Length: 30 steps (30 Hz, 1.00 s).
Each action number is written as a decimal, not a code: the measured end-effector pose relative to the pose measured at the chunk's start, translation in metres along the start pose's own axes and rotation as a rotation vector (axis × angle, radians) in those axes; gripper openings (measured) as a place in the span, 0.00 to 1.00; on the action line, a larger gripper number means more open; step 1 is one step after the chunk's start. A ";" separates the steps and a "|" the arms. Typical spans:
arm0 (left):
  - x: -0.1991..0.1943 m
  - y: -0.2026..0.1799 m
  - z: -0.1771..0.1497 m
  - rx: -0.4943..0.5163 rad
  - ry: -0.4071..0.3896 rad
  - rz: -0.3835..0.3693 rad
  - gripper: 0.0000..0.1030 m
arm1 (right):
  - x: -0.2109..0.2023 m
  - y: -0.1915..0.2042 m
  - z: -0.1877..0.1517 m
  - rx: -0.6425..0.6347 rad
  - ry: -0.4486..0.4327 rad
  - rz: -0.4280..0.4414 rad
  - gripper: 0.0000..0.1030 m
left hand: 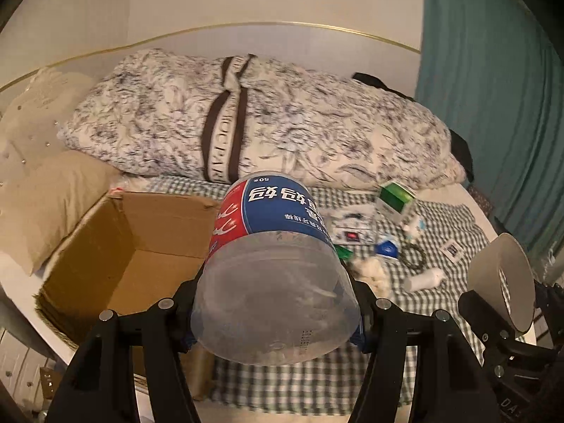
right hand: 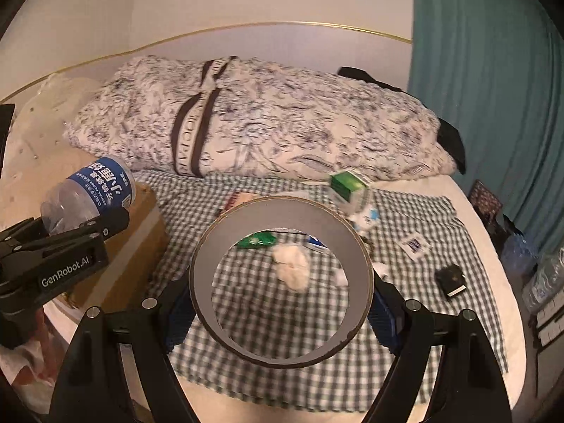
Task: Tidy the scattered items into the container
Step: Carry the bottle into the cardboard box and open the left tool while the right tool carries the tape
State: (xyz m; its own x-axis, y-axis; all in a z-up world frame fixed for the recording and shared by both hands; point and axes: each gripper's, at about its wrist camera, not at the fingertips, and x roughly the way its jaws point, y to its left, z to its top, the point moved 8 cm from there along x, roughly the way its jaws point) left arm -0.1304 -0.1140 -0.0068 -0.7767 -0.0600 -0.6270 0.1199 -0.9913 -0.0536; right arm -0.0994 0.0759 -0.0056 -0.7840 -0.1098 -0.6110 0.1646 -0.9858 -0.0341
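Both grippers are clamped: our left gripper (left hand: 276,320) on a jar (left hand: 271,275), our right gripper (right hand: 282,303) on a tape roll (right hand: 282,294). At ten o'clock of the jar, the box (left hand: 116,264) looks empty. Toward two o'clock, a green carton (left hand: 394,199), cotton (left hand: 368,269) and other bits lie scattered, so we judge most tidying remains.

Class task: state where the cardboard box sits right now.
In the left wrist view, the open cardboard box sits at lower left on the bed, beside the beige pillow.
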 end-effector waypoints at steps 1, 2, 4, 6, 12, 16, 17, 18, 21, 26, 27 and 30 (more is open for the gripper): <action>0.000 0.009 0.001 -0.007 -0.001 0.008 0.63 | 0.002 0.008 0.002 -0.008 0.000 0.009 0.80; 0.000 0.016 0.002 -0.013 -0.001 0.014 0.63 | 0.003 0.016 0.004 -0.016 0.000 0.020 0.80; 0.000 0.033 0.002 -0.029 0.001 0.028 0.63 | 0.007 0.032 0.007 -0.032 0.001 0.038 0.80; 0.001 0.047 0.002 -0.041 0.004 0.041 0.63 | 0.012 0.049 0.010 -0.051 0.005 0.054 0.80; 0.006 0.090 -0.001 -0.070 0.021 0.085 0.63 | 0.023 0.094 0.014 -0.106 0.017 0.103 0.80; 0.010 0.116 -0.003 -0.095 0.029 0.115 0.63 | 0.031 0.122 0.015 -0.139 0.028 0.134 0.80; 0.011 0.122 -0.003 -0.104 0.030 0.122 0.63 | 0.033 0.129 0.016 -0.146 0.031 0.140 0.80; 0.012 0.130 -0.004 -0.114 0.032 0.131 0.63 | 0.034 0.134 0.017 -0.152 0.032 0.144 0.80; 0.015 0.147 -0.005 -0.131 0.038 0.148 0.63 | 0.040 0.151 0.020 -0.175 0.037 0.164 0.80; 0.022 0.170 -0.009 -0.161 0.050 0.172 0.63 | 0.053 0.182 0.027 -0.207 0.050 0.210 0.80; 0.024 0.176 -0.011 -0.169 0.054 0.176 0.63 | 0.057 0.187 0.027 -0.211 0.054 0.217 0.80; 0.030 0.191 -0.016 -0.188 0.070 0.192 0.63 | 0.067 0.208 0.029 -0.231 0.068 0.242 0.80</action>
State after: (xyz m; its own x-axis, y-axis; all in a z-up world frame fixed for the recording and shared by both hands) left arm -0.1216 -0.3032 -0.0482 -0.6847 -0.2297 -0.6917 0.3785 -0.9231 -0.0681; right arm -0.1348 -0.1400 -0.0309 -0.6653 -0.3204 -0.6743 0.4782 -0.8765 -0.0553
